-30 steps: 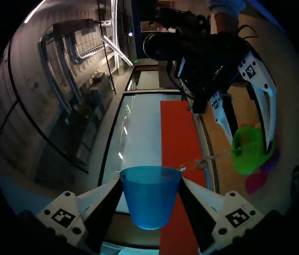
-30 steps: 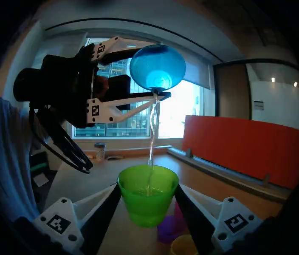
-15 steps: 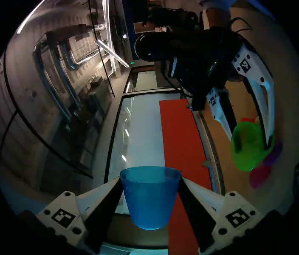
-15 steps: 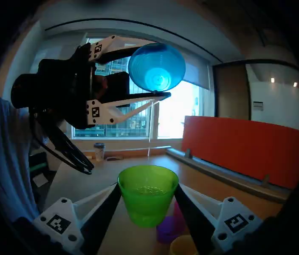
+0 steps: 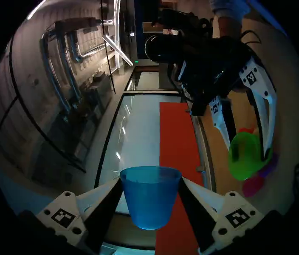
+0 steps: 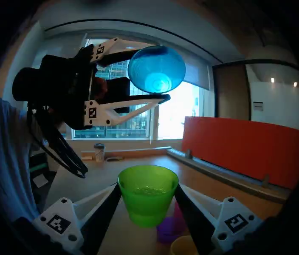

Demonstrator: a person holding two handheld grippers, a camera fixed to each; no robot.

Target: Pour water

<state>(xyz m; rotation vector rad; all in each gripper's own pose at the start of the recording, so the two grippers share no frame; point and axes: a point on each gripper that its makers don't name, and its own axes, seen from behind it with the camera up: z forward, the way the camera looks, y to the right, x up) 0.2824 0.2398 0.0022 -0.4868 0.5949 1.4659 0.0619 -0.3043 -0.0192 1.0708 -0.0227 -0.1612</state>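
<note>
My left gripper (image 5: 150,196) is shut on a blue cup (image 5: 150,196). In the right gripper view that blue cup (image 6: 156,69) hangs tipped on its side, its mouth facing me, between the left gripper's white fingers (image 6: 124,105), above and behind the green cup. My right gripper (image 6: 148,200) is shut on a green cup (image 6: 148,200) held upright with water in it. In the left gripper view the green cup (image 5: 245,155) sits at the right between the other gripper's white fingers (image 5: 263,107). No water stream runs between the cups.
A wooden table (image 6: 107,178) lies under the cups, with a purple cup (image 6: 169,228) and a yellow cup (image 6: 183,245) just below the green one. An orange partition (image 6: 247,146) runs along the right. A window (image 6: 119,123) and a paper cup (image 6: 99,151) are behind. A blue sleeve (image 6: 1,170) is at left.
A second ago water streamed from the blue cup into the green cup. The stream thinned to a trickle and has stopped. The blue cup has shifted slightly; the green cup stays level.
</note>
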